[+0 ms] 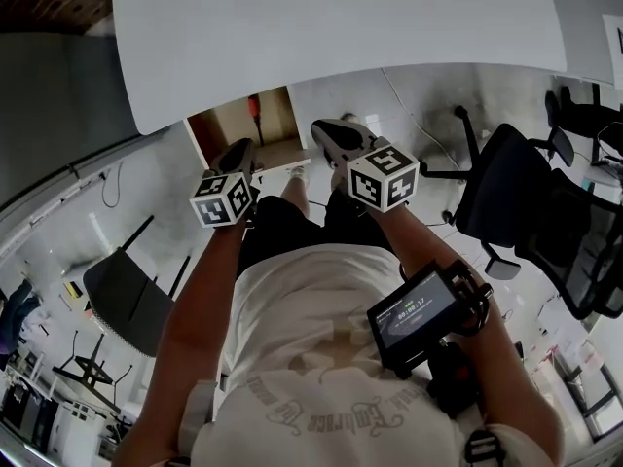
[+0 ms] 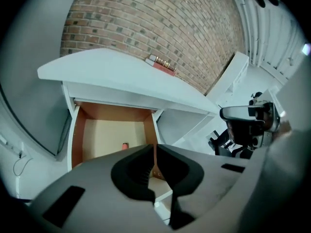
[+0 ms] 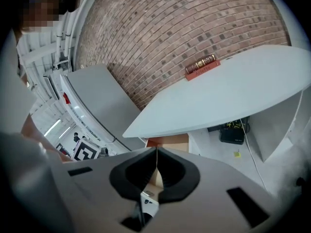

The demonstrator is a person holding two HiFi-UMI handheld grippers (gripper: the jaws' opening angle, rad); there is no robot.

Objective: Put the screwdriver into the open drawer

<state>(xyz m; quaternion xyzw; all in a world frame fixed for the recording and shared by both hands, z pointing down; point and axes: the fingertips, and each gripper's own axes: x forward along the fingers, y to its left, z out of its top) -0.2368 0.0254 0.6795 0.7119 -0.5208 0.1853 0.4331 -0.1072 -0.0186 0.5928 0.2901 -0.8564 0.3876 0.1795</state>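
Both closed and empty: left gripper, right gripper; screwdriver in drawer; drawer left open risks knee strike

Bright, even indoor light, soft shadows; strong fisheye bending with dark corners in both gripper views

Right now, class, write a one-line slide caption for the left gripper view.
Shut, empty left gripper facing the open drawer, with the red-handled screwdriver lying inside.
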